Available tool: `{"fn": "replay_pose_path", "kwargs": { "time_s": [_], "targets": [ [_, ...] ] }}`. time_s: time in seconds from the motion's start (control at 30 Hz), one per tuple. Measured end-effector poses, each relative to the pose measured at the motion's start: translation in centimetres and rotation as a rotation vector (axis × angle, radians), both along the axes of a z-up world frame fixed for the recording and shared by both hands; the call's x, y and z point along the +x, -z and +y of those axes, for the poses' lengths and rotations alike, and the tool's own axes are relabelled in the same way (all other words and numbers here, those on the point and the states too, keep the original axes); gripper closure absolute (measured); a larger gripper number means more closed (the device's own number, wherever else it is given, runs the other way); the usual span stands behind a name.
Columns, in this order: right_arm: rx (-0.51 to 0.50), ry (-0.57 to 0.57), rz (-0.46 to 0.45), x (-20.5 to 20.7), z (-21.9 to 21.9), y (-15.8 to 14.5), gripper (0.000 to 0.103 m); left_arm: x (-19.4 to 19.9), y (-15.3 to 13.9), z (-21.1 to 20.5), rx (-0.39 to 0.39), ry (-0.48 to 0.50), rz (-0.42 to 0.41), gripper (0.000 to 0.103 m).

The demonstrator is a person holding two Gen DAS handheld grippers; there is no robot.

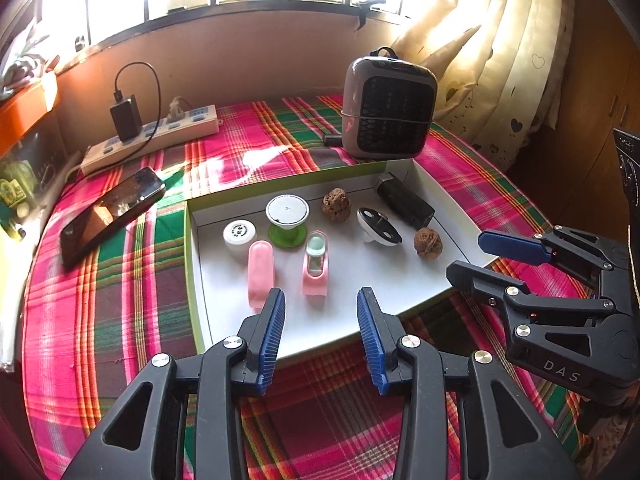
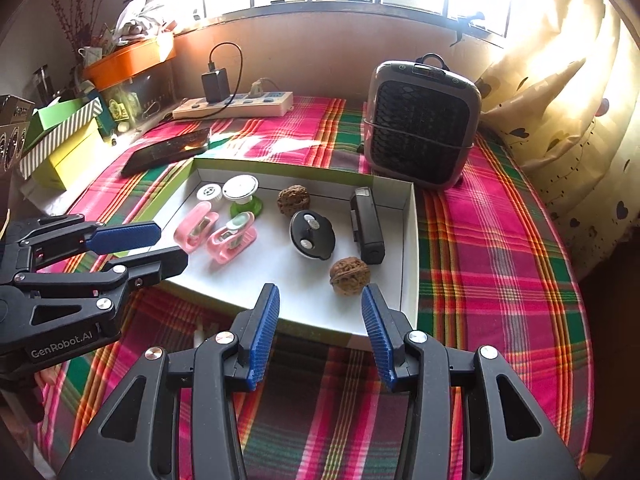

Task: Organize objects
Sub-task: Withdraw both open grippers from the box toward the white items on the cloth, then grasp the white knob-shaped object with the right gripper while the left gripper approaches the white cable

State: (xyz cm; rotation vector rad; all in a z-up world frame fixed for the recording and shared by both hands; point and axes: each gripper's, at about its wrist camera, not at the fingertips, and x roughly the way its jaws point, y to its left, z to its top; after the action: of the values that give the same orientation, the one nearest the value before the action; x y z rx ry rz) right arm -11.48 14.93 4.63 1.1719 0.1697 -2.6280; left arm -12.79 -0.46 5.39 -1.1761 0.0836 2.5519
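Shallow white tray (image 1: 452, 196) with green outer walls sits on a plaid-covered surface (image 1: 100, 300). Inside the tray: two pink clips (image 1: 261, 274) (image 1: 316, 270) lying side by side at left, long axes running from near edge toward far wall; white cap (image 1: 239, 236); green-based spool (image 1: 287, 218); two walnuts (image 1: 337, 205) (image 1: 428, 242); black-and-white disc (image 1: 378, 227); black rectangular block (image 1: 404, 200) lying flat, long axis diagonal from far wall toward right edge. Items all apart from each other.

Around: heater (image 1: 390, 106) behind the tray, phone (image 1: 114, 212) lying left of it, power strip (image 1: 152, 138) with a charger at back.

Left hand-held gripper (image 1: 321, 338) partly open, nothing between its jaws, above the tray's near edge. Right hand-held gripper (image 2: 320, 338) partly open, holding nothing, above the near right corner just short of the nearer walnut.
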Motion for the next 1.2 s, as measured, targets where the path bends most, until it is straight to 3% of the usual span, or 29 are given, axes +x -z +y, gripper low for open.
{"fn": "replay_pose_path", "kwargs": {
  "time_s": [0.47,1.2],
  "targets": [
    [0.024,-0.052,-0.037,4.2,-2.1,2.8,0.059,4.5,0.9,-1.7,0.081,-0.030,-0.011,0.067],
    [-0.027,-0.083,-0.085,4.3,-4.3,4.7,0.059,5.5,2.8,-3.2,0.152,-0.049,-0.076,0.067]
  ]
}}
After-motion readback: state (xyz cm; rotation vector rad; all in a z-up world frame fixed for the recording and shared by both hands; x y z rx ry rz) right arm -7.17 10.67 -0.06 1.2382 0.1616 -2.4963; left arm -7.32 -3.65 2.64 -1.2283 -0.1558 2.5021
